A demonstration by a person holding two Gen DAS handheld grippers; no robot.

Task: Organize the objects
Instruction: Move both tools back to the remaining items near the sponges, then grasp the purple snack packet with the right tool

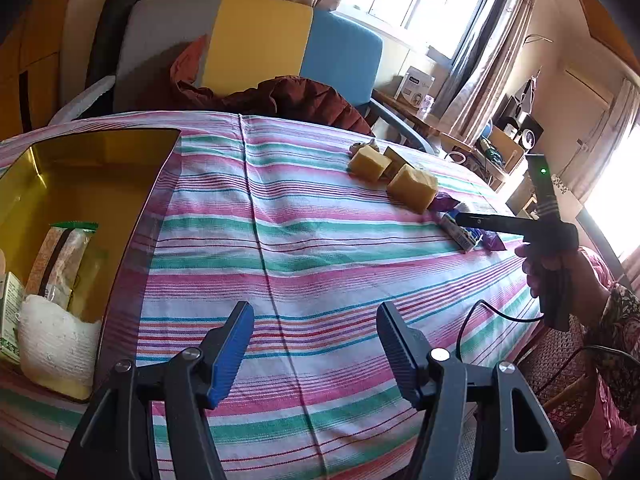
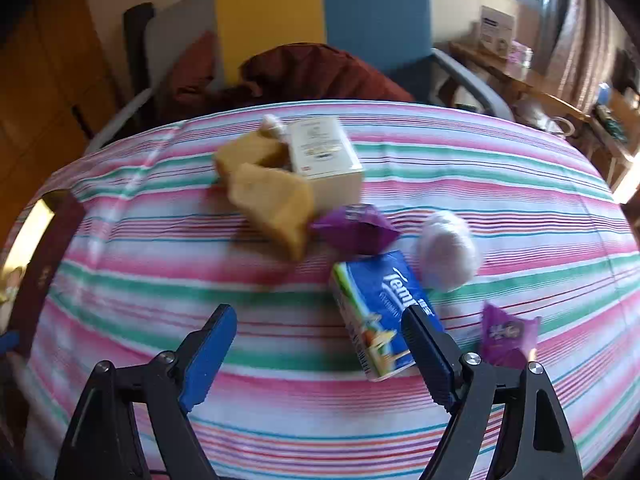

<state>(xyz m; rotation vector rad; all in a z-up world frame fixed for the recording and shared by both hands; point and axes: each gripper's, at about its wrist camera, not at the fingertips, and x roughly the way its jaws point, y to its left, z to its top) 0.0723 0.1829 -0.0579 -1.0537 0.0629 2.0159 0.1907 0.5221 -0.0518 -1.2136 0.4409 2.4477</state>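
Observation:
My left gripper [image 1: 316, 320] is open and empty over the striped tablecloth [image 1: 304, 240], just right of a gold tin box [image 1: 100, 184] that holds a wrapped biscuit pack [image 1: 60, 260], a white cloth bundle [image 1: 56, 344] and a green carton [image 1: 8, 312]. My right gripper [image 2: 320, 324] is open and empty; its right finger overlaps a blue tissue pack [image 2: 380, 304]. Beyond lie two yellow sponge blocks [image 2: 272, 196], a cream box [image 2: 324, 160], purple wrappers [image 2: 356, 228] [image 2: 508, 332] and a white ball [image 2: 448, 252]. In the left wrist view the right gripper [image 1: 464, 218] reaches over the tissue pack [image 1: 460, 232].
A sofa chair with grey, yellow and blue cushions [image 1: 256, 44] and a dark red jacket [image 1: 288, 96] stands behind the table. A cluttered desk [image 1: 500, 140] and window lie at the right. The person's hand [image 1: 560, 272] and a black cable [image 1: 500, 312] are at the table's right edge.

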